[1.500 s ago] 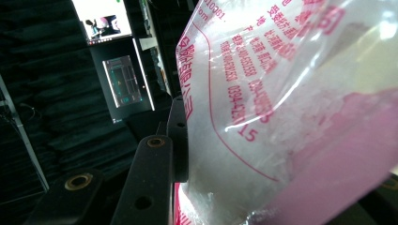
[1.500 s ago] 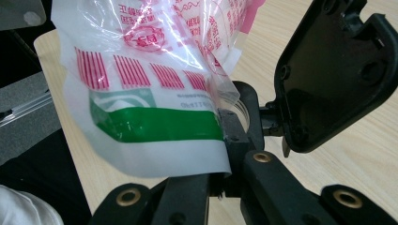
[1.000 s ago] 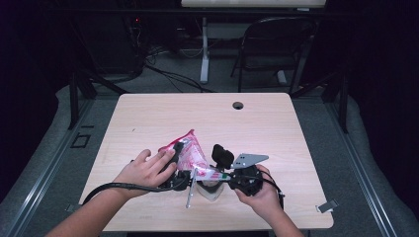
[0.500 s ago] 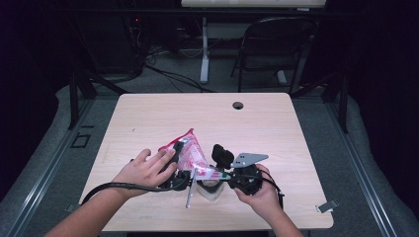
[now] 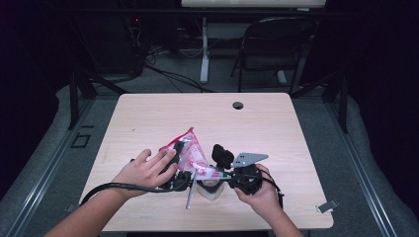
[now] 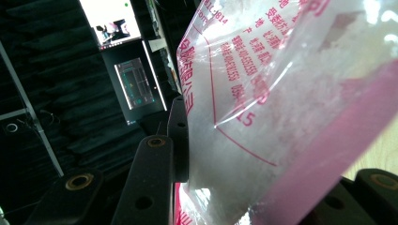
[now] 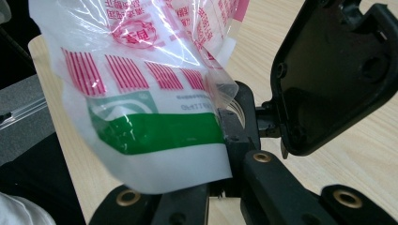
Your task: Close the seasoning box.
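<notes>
A clear plastic bag (image 5: 191, 154) with pink print and white powder inside is held up over the front middle of the wooden table (image 5: 276, 133). My left gripper (image 5: 176, 151) is shut on its upper left side; the bag (image 6: 286, 108) sits between the jaws in the left gripper view. My right gripper (image 5: 218, 174) is shut on the bag's lower corner, where a green band (image 7: 155, 133) shows. A small clear cup (image 5: 209, 190) stands under the bag, and a thin metal utensil (image 5: 189, 193) lies beside it.
A round cable hole (image 5: 238, 105) is near the table's far edge. A small metal clip (image 5: 327, 206) lies at the front right corner. A folding chair (image 5: 276, 44) and cables stand beyond the table. Lit screens (image 6: 112, 21) glow in the dark background.
</notes>
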